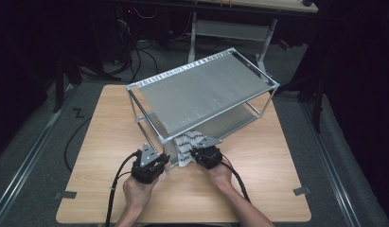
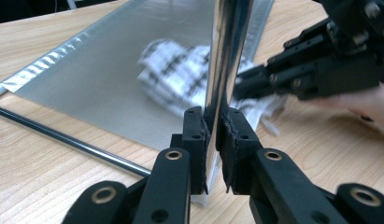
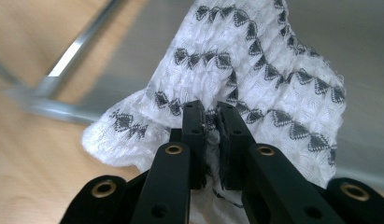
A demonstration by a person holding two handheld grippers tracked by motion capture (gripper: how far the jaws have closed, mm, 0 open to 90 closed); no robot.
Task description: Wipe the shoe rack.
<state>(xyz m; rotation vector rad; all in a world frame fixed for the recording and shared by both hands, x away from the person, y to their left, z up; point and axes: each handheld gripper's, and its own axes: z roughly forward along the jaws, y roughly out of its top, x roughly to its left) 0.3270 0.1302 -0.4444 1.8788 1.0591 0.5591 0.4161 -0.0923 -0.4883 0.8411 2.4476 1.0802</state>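
While your left gripper point(image 1: 156, 164) sits at the near left corner of the metal shelf rack point(image 1: 206, 90), its jaws are clamped tight on the rack's shiny upright post point(image 2: 224, 65), the pads pressing that post from both sides in the left gripper view. Beside it, a thin dark rail point(image 2: 68, 142) of the frame runs along the wooden table point(image 1: 102, 137).

Moving right, the white cloth with a dark zigzag pattern point(image 1: 188, 144) lies bunched at the front edge of the rack's lower shelf point(image 2: 110, 79), partly spilling onto the table, between your two grippers.

Your right gripper point(image 1: 200, 155) has its jaws pinched nearly closed on a fold of that cloth point(image 3: 236, 79); in the right gripper view the fabric is caught between the pads and rises above them.
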